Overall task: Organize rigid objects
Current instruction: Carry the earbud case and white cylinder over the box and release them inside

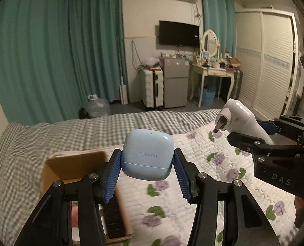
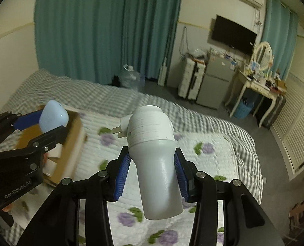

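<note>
From the left wrist, the left gripper clamped a pale blue earbud case between its blue pads, held in the air over the quilt. A cardboard box lay below it to the left. At right, the right gripper gripped a white plug.

From the right wrist, the right gripper squeezed the plug by its neck, prongs pointing left. The left gripper held the case above the box.

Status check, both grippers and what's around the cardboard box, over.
Left hand-held gripper shut on blue earbud case. Right hand-held gripper shut on white plug-in device. Both above bed; cardboard box open, nothing blocking.
</note>
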{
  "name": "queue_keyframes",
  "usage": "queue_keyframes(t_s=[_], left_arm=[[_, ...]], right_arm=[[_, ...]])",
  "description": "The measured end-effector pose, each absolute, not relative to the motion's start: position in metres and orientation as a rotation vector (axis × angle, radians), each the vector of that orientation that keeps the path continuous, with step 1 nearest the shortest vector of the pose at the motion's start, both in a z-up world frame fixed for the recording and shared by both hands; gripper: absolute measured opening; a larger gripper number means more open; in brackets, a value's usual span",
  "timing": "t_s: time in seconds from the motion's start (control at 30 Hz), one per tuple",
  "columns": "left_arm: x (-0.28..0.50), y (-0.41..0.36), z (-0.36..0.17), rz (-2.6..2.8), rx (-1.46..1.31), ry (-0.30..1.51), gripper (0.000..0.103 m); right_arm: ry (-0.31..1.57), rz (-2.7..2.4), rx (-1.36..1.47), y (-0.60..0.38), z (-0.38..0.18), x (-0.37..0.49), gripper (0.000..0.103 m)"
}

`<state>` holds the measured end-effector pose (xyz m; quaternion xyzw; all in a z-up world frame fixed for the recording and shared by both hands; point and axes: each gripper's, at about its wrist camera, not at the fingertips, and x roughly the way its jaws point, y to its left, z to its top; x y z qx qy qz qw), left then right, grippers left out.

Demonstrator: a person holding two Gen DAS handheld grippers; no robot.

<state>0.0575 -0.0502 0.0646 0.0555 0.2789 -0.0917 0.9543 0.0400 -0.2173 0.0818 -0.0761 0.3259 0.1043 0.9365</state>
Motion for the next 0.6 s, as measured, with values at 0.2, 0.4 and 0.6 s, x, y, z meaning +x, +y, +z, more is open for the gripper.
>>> queue_keyframes(t_s=[0.2, 0.4, 0.6], left_arm=[[0.048, 0.007, 0.068, -0.12, 0.1, 0.565, 0.052], [0.054, 0.054, 0.048, -0.056, 0.097, 0.606, 0.052], [0.072, 0.083, 0.014, -0.024, 0.089, 0.669, 0.052]], right_arm=[[0.635, 0.276, -0.163, -0.159, 0.096, 0.026, 0.042], [0.646, 0.355, -0.175, -0.096, 0.087, 0.033, 0.042], [0.684, 0.407, -0.194, -0.046, 0.062, 0.048, 0.042]])
